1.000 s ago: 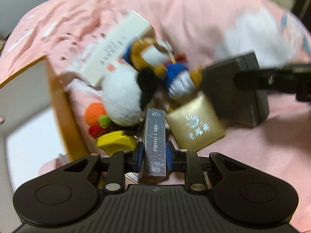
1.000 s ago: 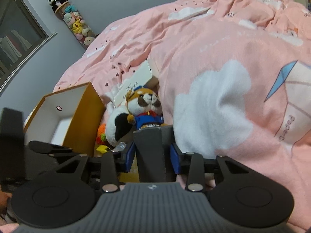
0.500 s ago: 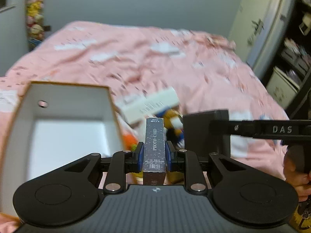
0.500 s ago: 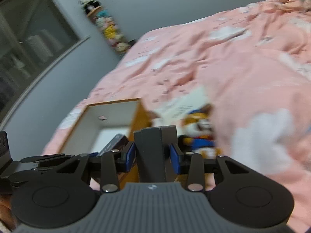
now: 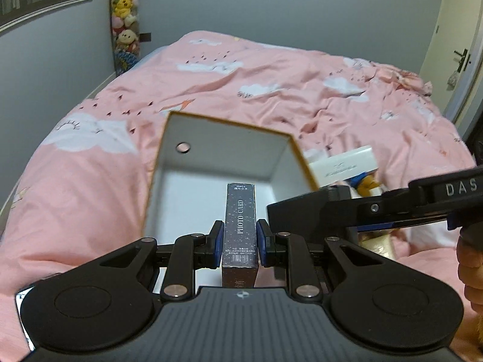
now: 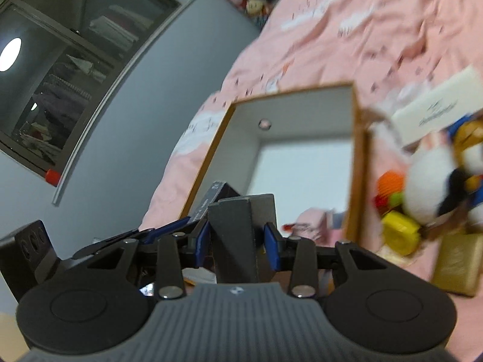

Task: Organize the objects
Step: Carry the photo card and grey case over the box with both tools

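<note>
My left gripper (image 5: 240,239) is shut on a dark "PHOTO CARD" box (image 5: 240,226), held upright over the near edge of an open storage box (image 5: 217,178) with white inside and orange rim. My right gripper (image 6: 238,238) is shut on a dark grey box (image 6: 241,235) and shows at the right of the left wrist view (image 5: 314,220), beside the storage box. In the right wrist view the storage box (image 6: 302,163) lies ahead, and the photo card box (image 6: 211,199) sits at its near left corner.
A pink bedspread (image 5: 271,84) covers the bed. Right of the storage box lie a white long box (image 6: 434,111), a plush toy (image 6: 434,187), a yellow item (image 6: 398,232), an orange ball (image 6: 391,182) and a gold box (image 6: 455,262). Plush toys (image 5: 125,24) hang on the wall.
Both grippers have swung left from the pile of toys to the storage box, each keeping its box. The photo card box now sits over the storage box opening.
</note>
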`<control>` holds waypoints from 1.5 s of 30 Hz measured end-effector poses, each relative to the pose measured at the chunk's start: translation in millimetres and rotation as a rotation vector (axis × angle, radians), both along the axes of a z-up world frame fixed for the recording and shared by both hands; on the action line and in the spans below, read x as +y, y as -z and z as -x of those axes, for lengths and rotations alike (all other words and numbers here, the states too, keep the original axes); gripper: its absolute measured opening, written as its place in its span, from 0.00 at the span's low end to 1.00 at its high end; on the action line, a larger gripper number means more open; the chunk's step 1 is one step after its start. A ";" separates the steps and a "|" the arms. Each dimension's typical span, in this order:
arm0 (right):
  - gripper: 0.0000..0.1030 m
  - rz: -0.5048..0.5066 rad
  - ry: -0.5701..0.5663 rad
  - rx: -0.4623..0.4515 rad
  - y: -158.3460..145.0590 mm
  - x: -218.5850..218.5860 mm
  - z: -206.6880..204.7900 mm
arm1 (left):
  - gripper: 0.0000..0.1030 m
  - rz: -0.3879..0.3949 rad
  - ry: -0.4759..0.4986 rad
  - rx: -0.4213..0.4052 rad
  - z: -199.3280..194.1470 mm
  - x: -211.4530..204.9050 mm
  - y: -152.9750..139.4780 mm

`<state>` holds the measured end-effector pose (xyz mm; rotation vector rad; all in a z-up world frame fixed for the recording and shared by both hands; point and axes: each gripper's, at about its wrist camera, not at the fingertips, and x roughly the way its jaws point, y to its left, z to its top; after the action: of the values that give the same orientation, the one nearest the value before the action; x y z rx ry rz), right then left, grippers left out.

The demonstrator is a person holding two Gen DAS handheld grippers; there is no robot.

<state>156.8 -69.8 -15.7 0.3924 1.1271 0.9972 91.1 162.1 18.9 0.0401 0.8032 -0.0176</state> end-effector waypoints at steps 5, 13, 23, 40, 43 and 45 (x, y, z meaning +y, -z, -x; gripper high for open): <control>0.40 0.049 -0.004 0.110 24.7 24.9 -7.0 | 0.25 -0.006 0.022 0.049 -6.7 7.6 17.0; 0.40 0.154 -0.015 0.207 52.8 42.8 -11.4 | 0.24 -0.051 0.039 0.143 -13.8 6.5 44.0; 0.41 0.213 -0.051 0.209 66.2 57.2 -7.0 | 0.24 -0.077 0.077 0.222 -20.3 2.4 62.8; 0.50 0.148 0.008 -0.052 21.9 10.3 5.2 | 0.25 0.009 0.103 0.352 -30.6 9.8 64.3; 0.50 0.159 -0.050 -0.107 22.4 15.9 9.7 | 0.25 0.044 0.091 0.344 -30.2 13.5 60.8; 0.42 0.166 -0.098 -0.148 25.7 24.6 13.1 | 0.25 0.054 0.089 0.334 -28.5 14.6 58.1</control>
<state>143.7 -45.2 -41.4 0.1294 1.0935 0.9933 119.5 176.7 -39.2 0.0218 1.1345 -0.1333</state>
